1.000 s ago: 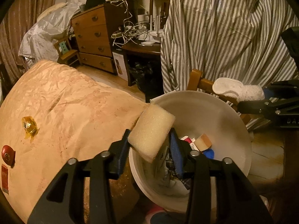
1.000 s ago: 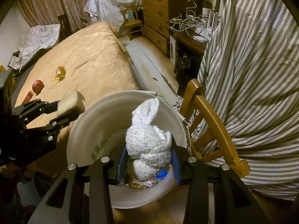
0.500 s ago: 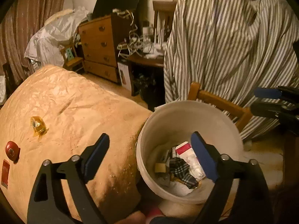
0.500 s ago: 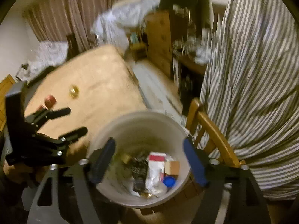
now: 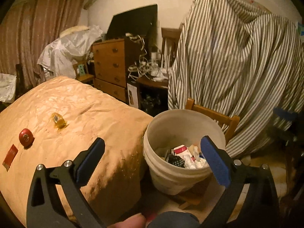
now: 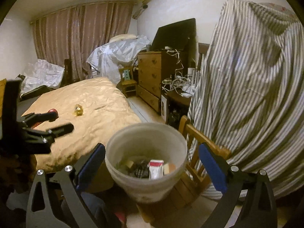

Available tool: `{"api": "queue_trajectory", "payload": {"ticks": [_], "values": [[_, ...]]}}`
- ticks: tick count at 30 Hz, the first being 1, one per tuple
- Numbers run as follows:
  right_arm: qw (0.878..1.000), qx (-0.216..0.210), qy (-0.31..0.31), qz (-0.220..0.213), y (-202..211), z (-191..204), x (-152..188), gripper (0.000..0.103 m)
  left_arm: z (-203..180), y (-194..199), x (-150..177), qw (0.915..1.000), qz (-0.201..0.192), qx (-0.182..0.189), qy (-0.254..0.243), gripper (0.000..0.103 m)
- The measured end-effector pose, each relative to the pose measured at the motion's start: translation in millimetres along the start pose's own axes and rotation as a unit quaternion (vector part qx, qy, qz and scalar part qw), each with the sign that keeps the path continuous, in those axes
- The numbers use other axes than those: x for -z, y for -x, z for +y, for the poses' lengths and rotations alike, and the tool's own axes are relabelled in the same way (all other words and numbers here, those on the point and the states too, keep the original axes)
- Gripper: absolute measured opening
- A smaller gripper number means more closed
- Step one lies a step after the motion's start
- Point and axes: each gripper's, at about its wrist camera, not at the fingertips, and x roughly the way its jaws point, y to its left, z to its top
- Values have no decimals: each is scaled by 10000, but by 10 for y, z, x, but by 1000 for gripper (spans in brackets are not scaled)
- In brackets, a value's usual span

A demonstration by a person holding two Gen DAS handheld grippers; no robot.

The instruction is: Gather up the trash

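A white plastic bucket (image 5: 182,172), holding a red-and-white carton (image 5: 181,150), checked cloth and crumpled paper, stands on the floor between a tan-covered bed (image 5: 76,114) and a wooden chair (image 5: 214,115). The left gripper (image 5: 152,159) and right gripper (image 6: 152,161) hover near it, jaws just opened wide, nothing between them.
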Motion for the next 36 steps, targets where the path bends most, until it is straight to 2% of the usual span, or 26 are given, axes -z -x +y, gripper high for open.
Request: {"api": "queue_trajectory", "payload": {"ticks": [3, 12, 19, 36], "values": [[9998, 41, -169, -14, 129, 0, 165, 98, -44, 109, 49, 10000, -13, -28, 8, 97], [9994, 39, -328, -76, 277, -66, 340, 98, -188, 322, 186, 9999, -88, 29, -105, 97], [9994, 38, -351, -62, 301, -80, 335, 98, -221, 436, 190, 9996, -229, -2, -170, 97], [9992, 64, -384, -62, 339, -76, 352, 98, -343, 400, 199, 9994, -139, 101, -305, 97]]}}
